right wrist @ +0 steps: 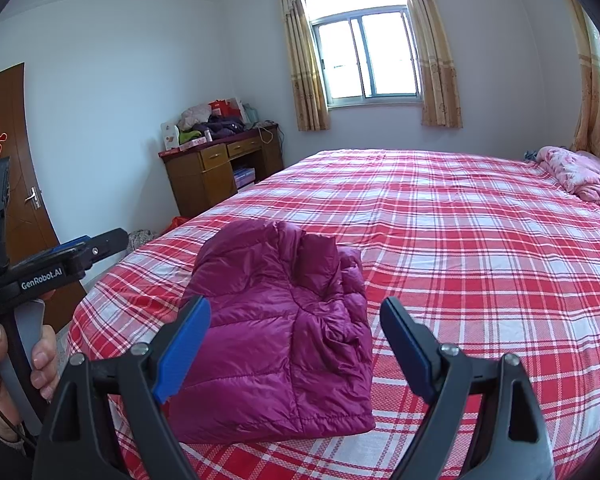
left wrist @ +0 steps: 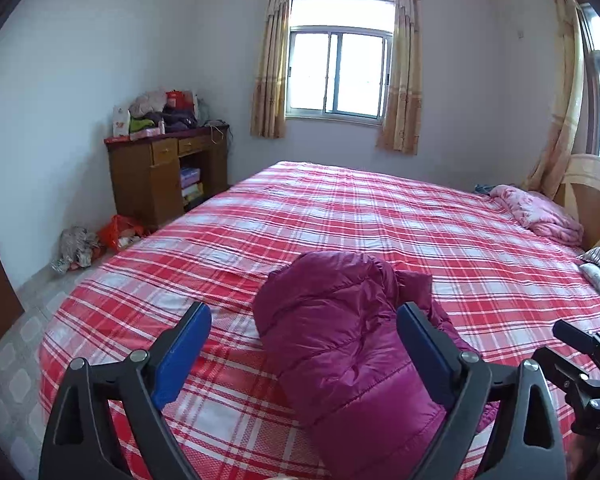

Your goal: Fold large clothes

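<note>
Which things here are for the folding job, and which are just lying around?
For the job: purple puffy jacket, left gripper, right gripper, both open.

Just lying about: pink blanket, wooden desk, clothes pile on it, bags on the floor.

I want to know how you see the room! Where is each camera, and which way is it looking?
Left wrist: sits on the left gripper, looking along its open fingers over the purple jacket toward the window; the right gripper shows at the right edge.
Right wrist: sits on the right gripper, facing the same way; the left gripper and a hand show left.
Both share the jacket, the plaid bed, window and wooden desk.
</note>
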Available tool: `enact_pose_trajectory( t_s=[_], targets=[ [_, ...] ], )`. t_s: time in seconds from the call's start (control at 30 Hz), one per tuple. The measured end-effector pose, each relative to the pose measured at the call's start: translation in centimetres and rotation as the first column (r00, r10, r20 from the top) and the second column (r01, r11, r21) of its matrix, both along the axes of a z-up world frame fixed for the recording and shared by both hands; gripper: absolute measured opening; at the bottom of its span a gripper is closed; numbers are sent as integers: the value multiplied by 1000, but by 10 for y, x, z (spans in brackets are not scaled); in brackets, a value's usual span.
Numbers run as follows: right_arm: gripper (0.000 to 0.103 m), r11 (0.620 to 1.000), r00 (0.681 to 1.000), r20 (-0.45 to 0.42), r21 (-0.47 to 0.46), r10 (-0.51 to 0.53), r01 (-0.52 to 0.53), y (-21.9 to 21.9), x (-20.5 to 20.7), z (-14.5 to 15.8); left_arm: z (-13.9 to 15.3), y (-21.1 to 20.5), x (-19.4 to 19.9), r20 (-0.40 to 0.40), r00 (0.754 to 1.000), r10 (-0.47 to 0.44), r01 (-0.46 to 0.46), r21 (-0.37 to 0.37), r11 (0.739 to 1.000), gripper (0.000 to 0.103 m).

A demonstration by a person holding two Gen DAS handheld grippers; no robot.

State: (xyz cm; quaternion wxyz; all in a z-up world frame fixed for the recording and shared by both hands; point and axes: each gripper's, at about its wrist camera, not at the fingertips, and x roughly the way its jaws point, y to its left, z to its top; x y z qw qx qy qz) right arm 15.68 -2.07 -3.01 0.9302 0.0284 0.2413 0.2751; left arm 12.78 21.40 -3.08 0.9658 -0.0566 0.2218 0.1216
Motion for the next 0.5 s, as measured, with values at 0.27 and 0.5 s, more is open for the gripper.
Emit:
enact_pose_trajectory(
  t_s=[0.27, 0.5],
  targets=[
    [89, 1000, 1000, -7, -1, 3, -3, 1, -1, -4, -1, 1, -5, 32, 999, -1, 1, -2, 1000, 97],
    [89, 1000, 1000, -23, -2, 2, -2, 0, 0, -9, -2, -4, -4, 41, 999, -17, 15, 30, 999, 97]
  ],
)
